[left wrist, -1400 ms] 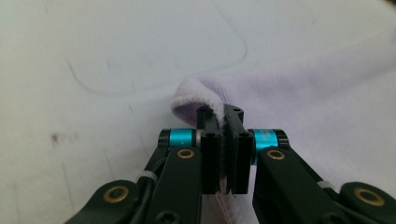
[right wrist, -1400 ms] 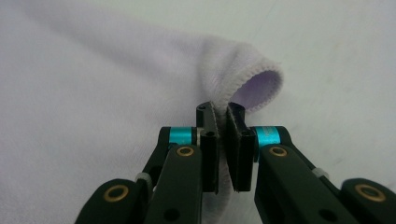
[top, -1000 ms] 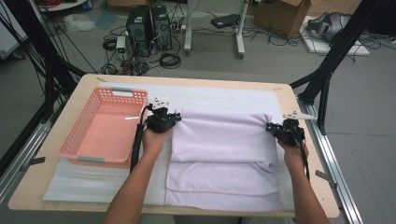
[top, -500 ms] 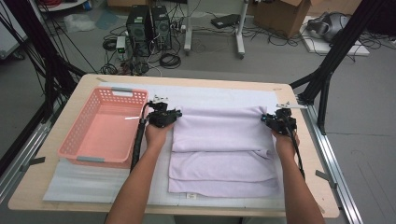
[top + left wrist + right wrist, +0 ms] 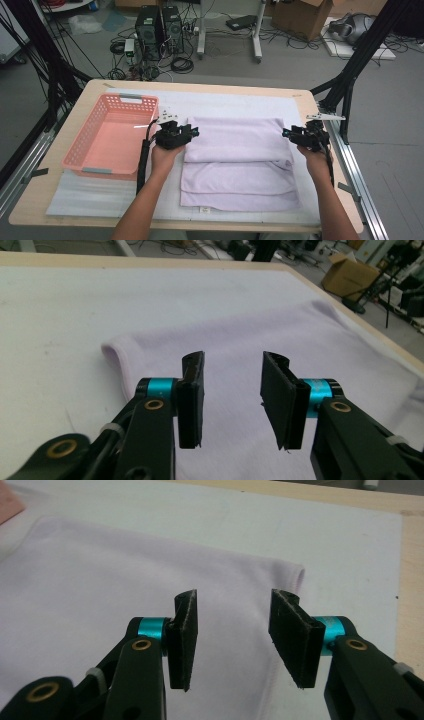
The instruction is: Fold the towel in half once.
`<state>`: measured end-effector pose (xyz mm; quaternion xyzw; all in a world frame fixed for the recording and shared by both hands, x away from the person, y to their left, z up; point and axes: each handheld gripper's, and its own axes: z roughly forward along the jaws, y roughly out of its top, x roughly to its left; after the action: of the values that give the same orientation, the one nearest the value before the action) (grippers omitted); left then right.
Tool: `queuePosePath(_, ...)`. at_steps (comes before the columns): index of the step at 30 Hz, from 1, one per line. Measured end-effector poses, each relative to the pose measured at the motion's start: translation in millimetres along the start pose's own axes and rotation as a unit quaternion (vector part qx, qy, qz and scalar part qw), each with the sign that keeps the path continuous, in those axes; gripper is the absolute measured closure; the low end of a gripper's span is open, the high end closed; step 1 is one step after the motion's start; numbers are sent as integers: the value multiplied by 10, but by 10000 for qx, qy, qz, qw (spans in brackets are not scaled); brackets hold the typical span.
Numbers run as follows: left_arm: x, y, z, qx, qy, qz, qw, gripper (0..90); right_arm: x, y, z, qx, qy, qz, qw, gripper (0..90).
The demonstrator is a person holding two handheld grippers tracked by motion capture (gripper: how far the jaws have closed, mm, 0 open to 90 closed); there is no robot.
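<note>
Tongs on both sides stand apart with nothing between them. The left gripper [image 5: 192,132] sits at the left edge of the lilac towel [image 5: 237,160], and the right gripper [image 5: 289,133] at its right edge, each just above the far fold. In the left gripper view the left gripper [image 5: 232,390] hangs over the cloth with its jaws open, the rolled left edge of the towel [image 5: 260,350] just beyond them; in the right gripper view the right gripper [image 5: 232,632] does the same above the towel [image 5: 125,595], near its far right corner.

The towel lies folded on the white mat [image 5: 235,102] in the middle of the table [image 5: 95,87], its near layers stepped out toward the person, the pink basket [image 5: 112,135] beside it on the left. Holding one gripper at each end of the same fold keeps the edge straight as it is laid, and I judge the open jaws to mean the fold has just been let go.

Against the frame one second ago, the folded edge now lies farther from the person and the top layer covers more of the towel. The hands have travelled forward with it, and the right one has drawn inward.
</note>
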<state>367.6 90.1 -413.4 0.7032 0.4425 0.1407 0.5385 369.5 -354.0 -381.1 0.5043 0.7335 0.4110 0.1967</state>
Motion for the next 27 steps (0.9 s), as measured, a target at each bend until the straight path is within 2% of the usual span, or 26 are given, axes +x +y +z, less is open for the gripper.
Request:
queuePosePath(3, -82, -125, -89, 19, -66, 42, 10000, 599, 70, -58, -123, -44, 110, -49, 9999, 558)
queuePosePath(5, -125, -192, -137, 99, -126, 10, 9999, 581, 103, -125, -183, 6, 181, -95, 9998, 561)
queuePosePath(6, -151, -228, -167, 47, -172, -7, 9998, 570, 119, -163, -212, 48, 208, -126, 9997, 566)
queuePosePath(9, -233, -311, -262, 65, -253, 55, 9996, 558, 179, -298, -317, 90, 198, -217, 9995, 566)
queuePosePath(14, -300, -495, -437, 108, -307, 60, 9995, 519, 263, -598, -521, 70, 266, -282, 9992, 601)
queuePosePath(18, -318, -670, -625, 212, -315, 50, 9993, 490, 340, -895, -639, 207, 351, -322, 9987, 640)
queuePosePath(20, -328, -733, -714, 279, -287, 46, 9992, 474, 371, -1045, -682, 303, 323, -372, 9983, 660)
queuePosePath(23, -341, -817, -808, 404, -327, 11, 9986, 459, 394, -1215, -723, 318, 395, -278, 9983, 674)
queuePosePath(26, -376, -918, -864, 569, -431, -17, 9975, 458, 419, -1271, -725, 389, 522, -240, 9976, 678)
queuePosePath(27, -397, -951, -871, 597, -481, -49, 9970, 460, 430, -1283, -718, 410, 516, -335, 9973, 678)
